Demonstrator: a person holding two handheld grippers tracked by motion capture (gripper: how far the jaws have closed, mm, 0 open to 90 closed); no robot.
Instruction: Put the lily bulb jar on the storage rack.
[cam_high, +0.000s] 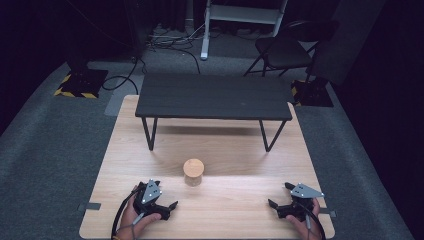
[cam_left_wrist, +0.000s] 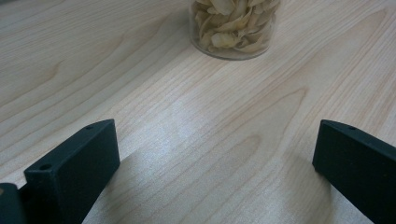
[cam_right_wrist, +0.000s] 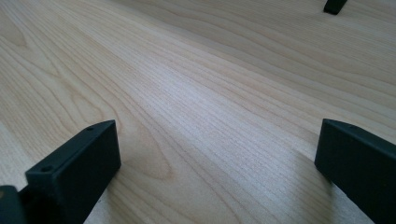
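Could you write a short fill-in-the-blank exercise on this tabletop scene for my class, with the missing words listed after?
1. The glass jar has a ____ lid.
2. The jar stands closer to the ____ gripper than to the other gripper.
3. Behind the jar, a black bench stands on the ____ table.
4. The jaws of both grippers are ____.

Missing words: wooden; left; wooden; open

The right claw (cam_right_wrist: 217, 154) has its two black jaws spread wide apart, low over the pale wooden worktop (cam_right_wrist: 196, 93), with nothing between them. Bare wood grain runs slantwise across the surface ahead of the jaws. Far off, at the top right of the view, a small black foot (cam_right_wrist: 335, 6) stands on the worktop.
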